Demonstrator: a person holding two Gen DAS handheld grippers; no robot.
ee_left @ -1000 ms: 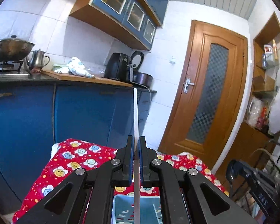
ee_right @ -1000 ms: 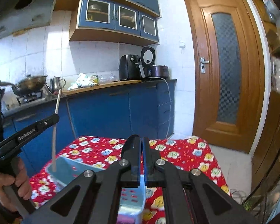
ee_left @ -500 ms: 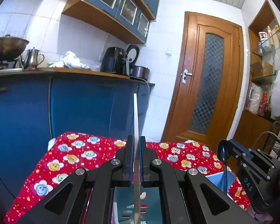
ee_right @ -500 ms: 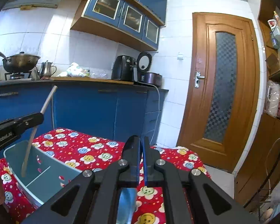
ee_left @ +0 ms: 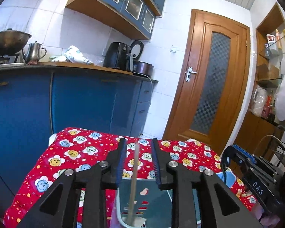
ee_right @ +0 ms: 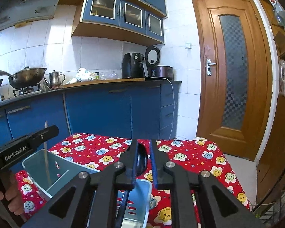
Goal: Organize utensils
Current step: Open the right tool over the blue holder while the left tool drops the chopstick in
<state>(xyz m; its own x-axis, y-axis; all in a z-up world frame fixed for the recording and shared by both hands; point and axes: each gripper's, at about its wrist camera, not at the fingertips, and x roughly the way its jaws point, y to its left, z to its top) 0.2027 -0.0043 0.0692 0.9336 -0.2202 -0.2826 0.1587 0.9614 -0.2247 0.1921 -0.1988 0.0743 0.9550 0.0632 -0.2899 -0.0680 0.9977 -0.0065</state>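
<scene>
Red floral tablecloth (ee_left: 70, 157); chopstick (ee_left: 133, 180) upright in teal holder (ee_left: 142, 195).

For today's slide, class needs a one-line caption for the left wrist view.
Open left tool around a chopstick standing in the teal holder on a red smiley tablecloth.

both wrist views look forward along close tongs, sharing the kitchen door (ee_left: 210, 79).

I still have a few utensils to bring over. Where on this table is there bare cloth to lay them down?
The red flowered tablecloth is bare across its far half, toward the blue cabinets and the door. The near side is crowded: the teal utensil holder, the chopstick and black spoon standing in it, and both grippers.
</scene>
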